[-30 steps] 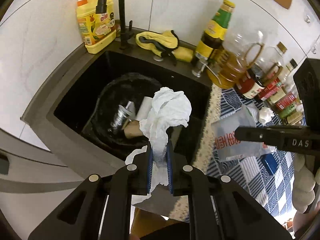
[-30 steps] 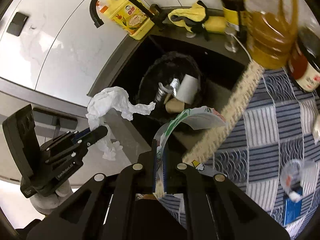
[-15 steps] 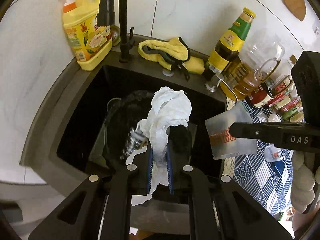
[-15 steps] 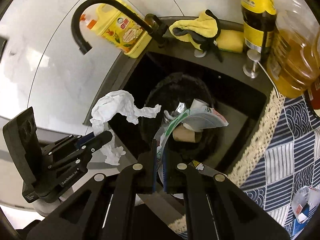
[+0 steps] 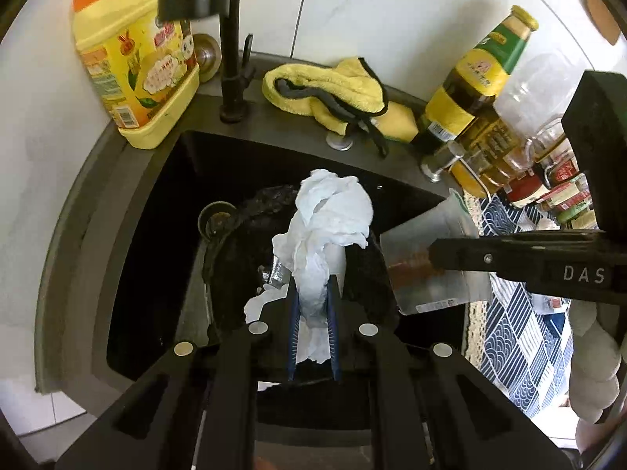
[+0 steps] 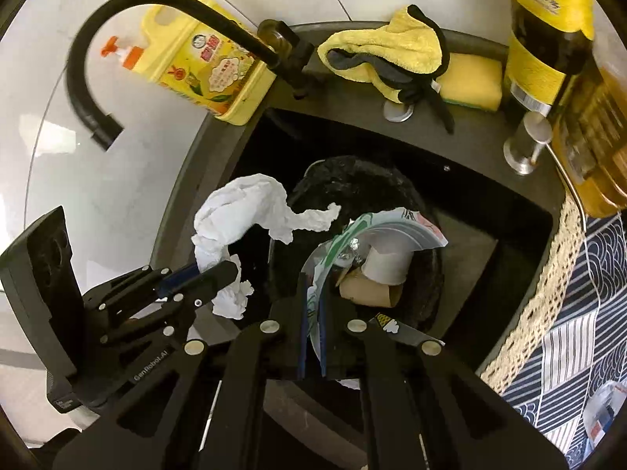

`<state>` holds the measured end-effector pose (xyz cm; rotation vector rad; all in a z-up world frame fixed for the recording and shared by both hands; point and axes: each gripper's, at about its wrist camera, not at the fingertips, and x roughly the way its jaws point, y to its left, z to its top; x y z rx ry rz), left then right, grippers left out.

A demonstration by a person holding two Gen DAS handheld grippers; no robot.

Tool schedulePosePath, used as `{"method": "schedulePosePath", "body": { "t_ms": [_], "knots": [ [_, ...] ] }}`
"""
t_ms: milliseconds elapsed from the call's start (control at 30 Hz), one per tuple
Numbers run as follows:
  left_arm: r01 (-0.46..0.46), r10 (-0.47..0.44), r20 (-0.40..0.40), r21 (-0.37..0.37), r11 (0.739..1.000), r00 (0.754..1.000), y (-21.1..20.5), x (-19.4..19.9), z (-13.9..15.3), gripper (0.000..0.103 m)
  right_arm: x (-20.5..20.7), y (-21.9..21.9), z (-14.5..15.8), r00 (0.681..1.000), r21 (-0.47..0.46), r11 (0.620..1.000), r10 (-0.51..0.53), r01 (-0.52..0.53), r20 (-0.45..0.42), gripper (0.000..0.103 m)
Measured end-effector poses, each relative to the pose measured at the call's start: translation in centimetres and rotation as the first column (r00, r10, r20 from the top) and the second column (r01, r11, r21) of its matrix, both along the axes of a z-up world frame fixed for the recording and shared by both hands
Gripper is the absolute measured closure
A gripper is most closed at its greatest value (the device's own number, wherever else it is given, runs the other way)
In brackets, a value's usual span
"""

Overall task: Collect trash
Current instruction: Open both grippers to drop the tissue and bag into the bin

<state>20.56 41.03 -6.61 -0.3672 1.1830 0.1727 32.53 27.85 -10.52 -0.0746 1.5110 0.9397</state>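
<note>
Left wrist view looks down into a dark kitchen sink (image 5: 129, 235), where the left gripper (image 5: 312, 313) is clamped tight on a crumpled white paper towel (image 5: 329, 219), its blue-padded jaws nearly together with the towel standing up between them, above a black-lined trash bin (image 5: 235, 258) set in the basin. To the right in the same view, the right gripper (image 5: 435, 254) pinches a flat plastic snack wrapper (image 5: 431, 235) over the sink's edge. Right wrist view shows that wrapper (image 6: 376, 227) curling up from between the closed jaws of the right gripper (image 6: 312, 313), directly above the bin (image 6: 352, 180), which already holds a cardboard tube (image 6: 364, 291), a white paper cup (image 6: 388, 266) and a scrap of foil (image 6: 350, 248). On the ledge behind the sink stand a yellow detergent jug (image 5: 133, 62), a black faucet (image 6: 117, 39), a yellow cloth (image 5: 325, 86) and a yellow sponge (image 6: 470, 82). Oil and sauce bottles (image 5: 478, 86) crowd the counter beside a blue patterned mat (image 6: 580, 313).
</note>
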Motion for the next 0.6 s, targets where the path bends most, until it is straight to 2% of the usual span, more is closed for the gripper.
{"method": "schedulePosePath", "body": {
  "t_ms": [100, 167, 233, 267, 600],
  "knots": [
    [0.007, -0.007, -0.011, -0.016, 1.000, 1.000, 0.6, 0.7, -0.8, 0.089, 0.7, 1.2, -0.9, 1.000, -0.013, 1.000, 0.000, 0.000, -0.018, 0.097],
    [-0.004, 0.004, -0.015, -0.034, 0.999, 1.000, 1.2, 1.1, -1.4, 0.089, 1.1, 1.6, -1.3, 0.999, -0.017, 1.000, -0.013, 0.012, -0.036, 0.091],
    [-0.025, 0.024, -0.020, -0.036, 0.999, 1.000, 1.8, 1.2, -1.8, 0.069, 1.5, 1.9, -1.8, 0.998, -0.015, 1.000, -0.026, 0.026, -0.050, 0.062],
    [-0.031, 0.030, -0.025, -0.037, 0.999, 0.999, 2.1, 1.3, -2.1, 0.059, 1.7, 2.1, -2.0, 0.998, -0.020, 0.999, -0.030, 0.029, -0.052, 0.060],
    [-0.060, 0.057, -0.057, -0.059, 0.996, 0.997, 3.1, 0.9, -3.4, 0.058, 1.5, 1.8, -1.9, 0.998, -0.035, 0.999, -0.041, 0.039, -0.048, 0.060]
  ]
}}
